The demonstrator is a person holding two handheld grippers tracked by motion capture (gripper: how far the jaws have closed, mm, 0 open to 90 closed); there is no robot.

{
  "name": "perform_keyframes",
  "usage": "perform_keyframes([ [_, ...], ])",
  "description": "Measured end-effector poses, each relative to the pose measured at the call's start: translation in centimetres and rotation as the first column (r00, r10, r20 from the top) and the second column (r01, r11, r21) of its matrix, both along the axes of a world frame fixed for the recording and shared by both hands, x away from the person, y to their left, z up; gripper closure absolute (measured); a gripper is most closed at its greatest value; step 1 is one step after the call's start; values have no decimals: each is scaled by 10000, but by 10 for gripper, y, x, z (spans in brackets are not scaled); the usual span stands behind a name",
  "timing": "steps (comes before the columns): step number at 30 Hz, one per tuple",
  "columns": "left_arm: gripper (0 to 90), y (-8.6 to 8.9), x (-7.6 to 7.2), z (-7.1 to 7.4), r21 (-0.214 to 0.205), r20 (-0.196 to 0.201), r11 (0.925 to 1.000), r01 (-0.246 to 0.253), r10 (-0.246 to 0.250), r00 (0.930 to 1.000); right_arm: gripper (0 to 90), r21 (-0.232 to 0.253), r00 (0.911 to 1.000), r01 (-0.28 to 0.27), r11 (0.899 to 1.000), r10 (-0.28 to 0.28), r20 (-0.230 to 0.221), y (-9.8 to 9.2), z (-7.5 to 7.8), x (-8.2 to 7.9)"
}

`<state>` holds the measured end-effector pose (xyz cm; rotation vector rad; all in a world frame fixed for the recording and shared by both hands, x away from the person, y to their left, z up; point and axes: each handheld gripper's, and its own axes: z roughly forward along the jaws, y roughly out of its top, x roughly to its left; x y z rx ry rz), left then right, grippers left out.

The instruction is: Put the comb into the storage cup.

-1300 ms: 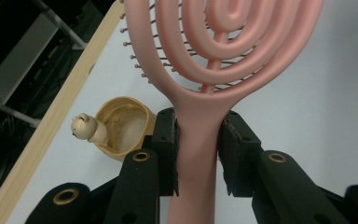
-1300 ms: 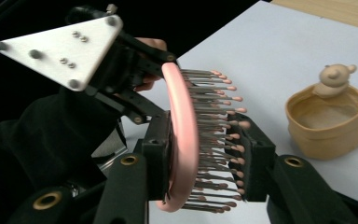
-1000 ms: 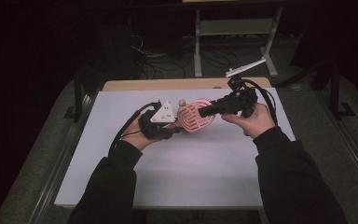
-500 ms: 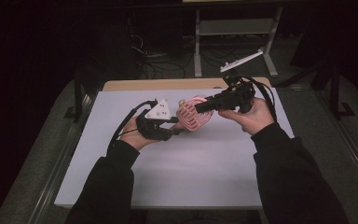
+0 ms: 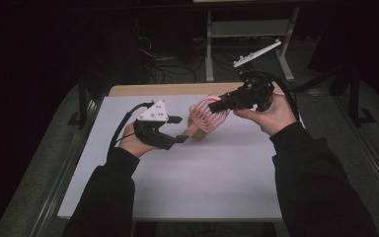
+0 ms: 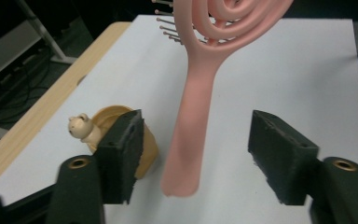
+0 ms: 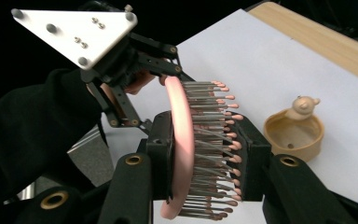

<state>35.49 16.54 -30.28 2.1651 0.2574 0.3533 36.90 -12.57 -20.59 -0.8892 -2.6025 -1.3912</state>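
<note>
A: Where's the hairbrush (image 5: 205,118) rn?

B: Up off the table (image 5: 217,187), about center, toward 12 o'clock. Right gripper (image 7: 205,161) is clenched on the head, one pad on the pink back, the other against the bristle tips. Handle hangs down toward 7 o'clock in the high view.

A: And the left gripper (image 6: 196,156)?

B: Released. Jaws have just been opening; the handle sits between them but the pads stand clear on both sides, no contact.

A: How's it gonna handle?

B: Light, I'd guess, a thin open-spiral plastic frame. Head looks stiff enough, but the bristles prob flex, so a grip across them may be a bit springy and could let the brush twist. Smooth plastic, maybe slick.

A: Better spot to grab?

B: The handle, imo, near the neck where it widens. Solid, flat-ish, no pins. Or the rim of the head, edge to edge.

A: Anything nearby?

B: Small tan cup w/ a bear figure (image 7: 294,130) on its rim, on the table, at 9 o'clock of the handle in the left gripper view. Near, not touching.
</note>
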Motion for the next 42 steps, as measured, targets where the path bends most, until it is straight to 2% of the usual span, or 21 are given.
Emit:
perform_keyframes([
  [6, 174, 14, 4, 3, -594, -214, 9979, -272, 260, 9994, 634, -58, 9999, 121, 9999, -121, 53, 0, 8, 4],
  [11, 0, 24, 9, 2, -975, -701, 9929, -682, 615, 9956, 634, -128, 9994, 321, 9994, -320, 94, -3, 17, 7],
  [14, 0, 30, 11, 2, -1289, -947, 9873, -924, 805, 9922, 634, -92, 9990, 402, 9991, -400, 197, -6, 24, 8],
  [17, 0, 34, 11, 1, -1271, -837, 9861, -1074, 972, 9917, 634, -127, 9980, 562, 9983, -558, 308, -9, 32, 10],
  [19, 0, 38, 12, 1, -1464, -696, 9810, -1270, 1178, 9906, 634, -134, 9970, 633, 9979, -627, 444, -10, 36, 11],
  [23, 0, 50, 15, -3, -1690, -454, 9667, -1921, 1870, 9813, 634, -106, 9956, 756, 9971, -749, 556, -13, 44, 14],
  [28, 0, 68, 17, -10, -2268, -643, 9439, -2400, 2314, 9707, 634, -120, 9930, 1003, 9949, -993, 636, -17, 48, 20],
  [34, 0, 88, 17, -21, -2529, -781, 9267, -2780, 2668, 9606, 634, -203, 9895, 1343, 9907, -1330, 565, -22, 47, 29],
  [39, 0, 100, 14, -28, -2623, -827, 9170, -3005, 2889, 9538, 634, -243, 9871, 1533, 9879, -1520, 507, -25, 44, 36],
  [42, 0, 106, 12, -33, -2611, -894, 9155, -3061, 2928, 9520, 635, -198, 9860, 1618, 9866, -1607, 452, -26, 42, 40],
])
